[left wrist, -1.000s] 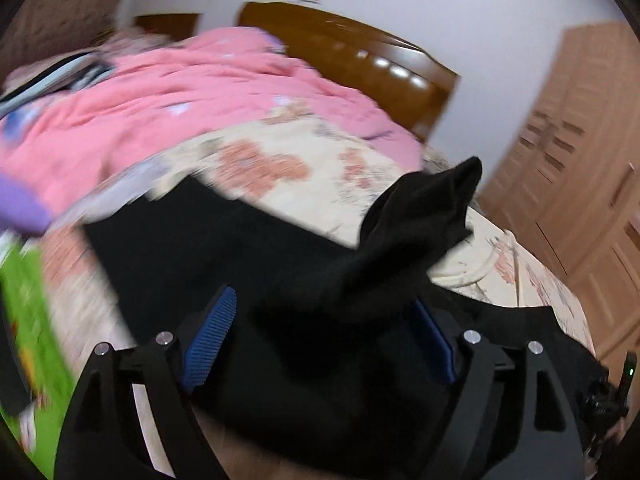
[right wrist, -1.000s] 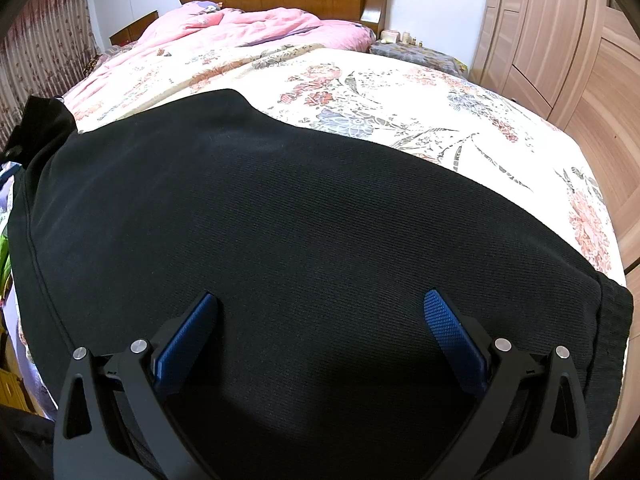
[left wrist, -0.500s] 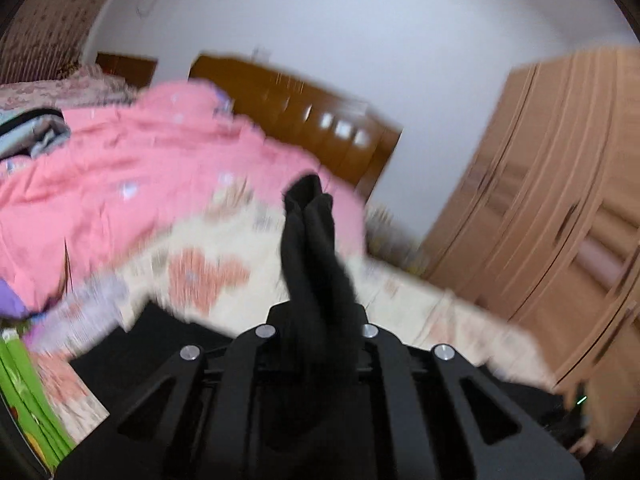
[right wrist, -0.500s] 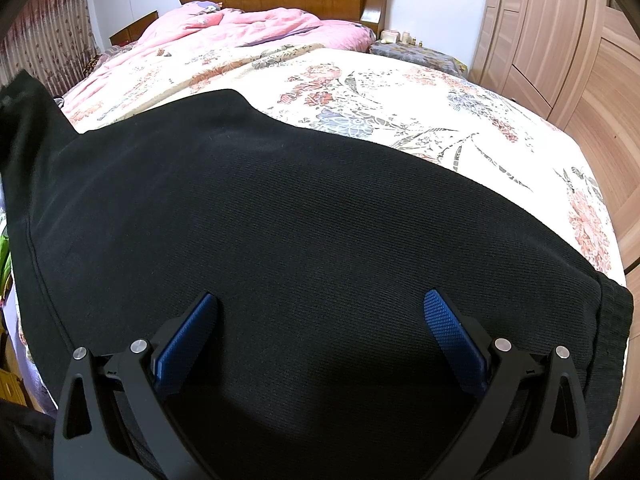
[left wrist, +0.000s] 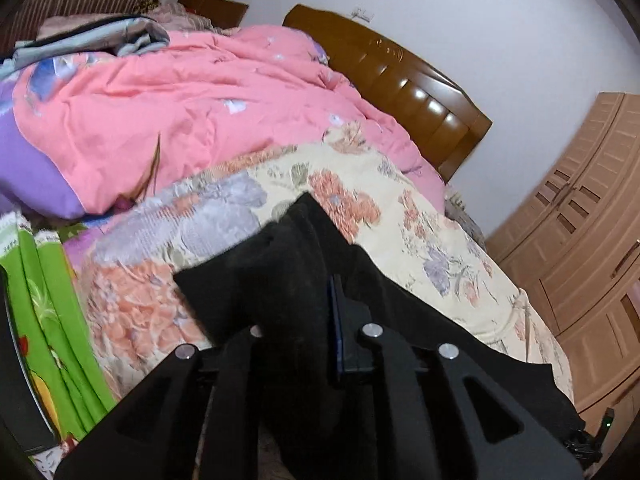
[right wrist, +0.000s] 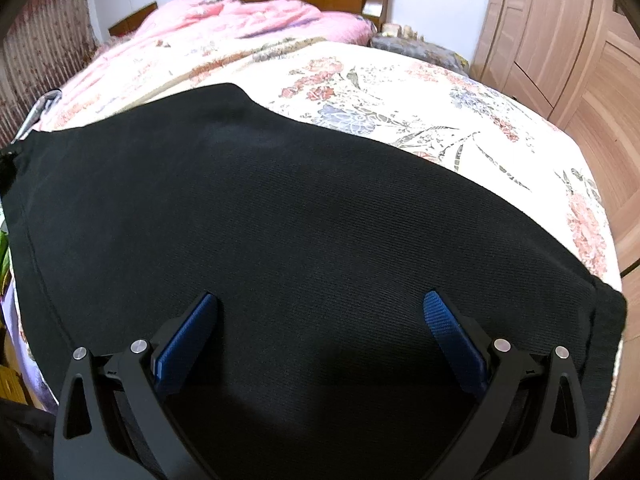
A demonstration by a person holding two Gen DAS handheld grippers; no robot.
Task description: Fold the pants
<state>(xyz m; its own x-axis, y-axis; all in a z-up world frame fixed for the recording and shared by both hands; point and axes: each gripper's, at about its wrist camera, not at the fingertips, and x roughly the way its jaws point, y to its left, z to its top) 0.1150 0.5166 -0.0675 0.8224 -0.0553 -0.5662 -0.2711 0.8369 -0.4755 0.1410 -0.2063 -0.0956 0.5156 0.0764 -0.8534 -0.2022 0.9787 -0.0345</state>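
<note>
Since the frame one second earlier, the left black two-finger gripper [left wrist: 320,316] has gone from spread jaws to clamped, and it is now pinching a bunched fold of the black knit pants [right wrist: 280,220], lifting that corner into a peak above the bed. Only one blue pad [left wrist: 335,320] is showing; the other is hidden behind cloth.

The right black two-finger gripper [right wrist: 320,320] is sitting unchanged, jaws standing wide, both blue pads hovering over the fabric with nothing pinched between them. Whether the pads are touching the cloth cannot be told.

Count: one pair of pants, two grippers.

The pants are lying spread flat across the near part of the cream floral bedsheet [right wrist: 440,104], reaching almost from the left edge to the right edge of the bed, with the ribbed band at the right end.

Beyond the pants, one crumpled pink quilt [left wrist: 200,112] is piled toward the head of the bed, with a grey striped garment [left wrist: 100,38] resting on top of it. A green printed cloth [left wrist: 52,312] is hanging at the bed's left side. One glossy brown wooden headboard [left wrist: 400,80] is standing against the white wall [left wrist: 480,20]. A light wooden wardrobe [right wrist: 568,40] is filling the right side of the room.
</note>
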